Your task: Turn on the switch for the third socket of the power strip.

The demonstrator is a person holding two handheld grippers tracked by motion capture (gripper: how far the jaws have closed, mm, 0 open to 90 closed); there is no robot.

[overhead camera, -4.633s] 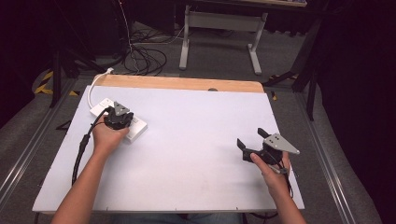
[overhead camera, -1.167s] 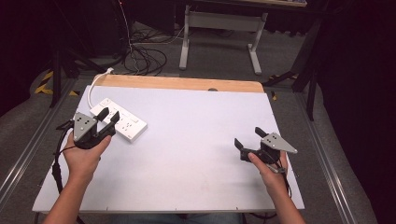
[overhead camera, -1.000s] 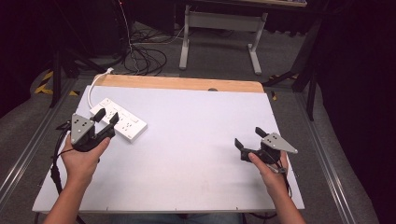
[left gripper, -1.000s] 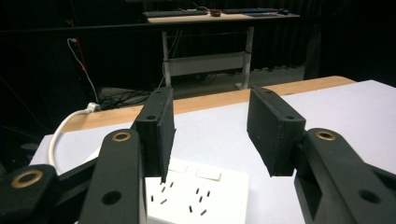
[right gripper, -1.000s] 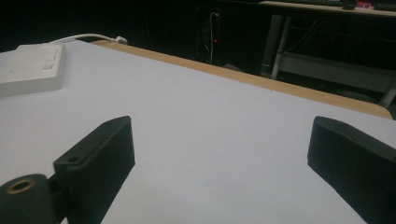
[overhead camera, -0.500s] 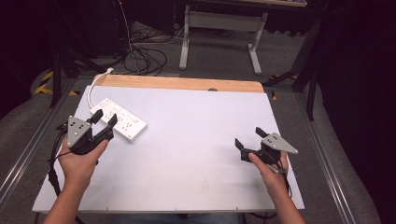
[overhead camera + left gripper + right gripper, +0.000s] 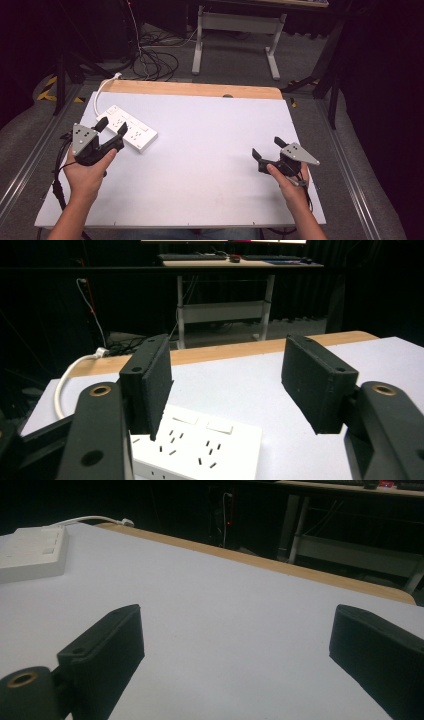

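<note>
Left gripper (image 7: 111,134): withdrawn from white power strip (image 7: 127,128), now just beside it, possibly overhanging; fingers released. Right gripper (image 7: 268,148): unmoved above bench (image 7: 210,150), fingers released.

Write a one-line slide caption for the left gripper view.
Open left gripper poised just short of a white power strip on the white table.

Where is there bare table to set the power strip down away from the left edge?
The white table is bare from the power strip across to the right gripper, and along the near edge between both hands. It is crowded at the far left, where the left gripper hovers by the strip and its cord.
</note>
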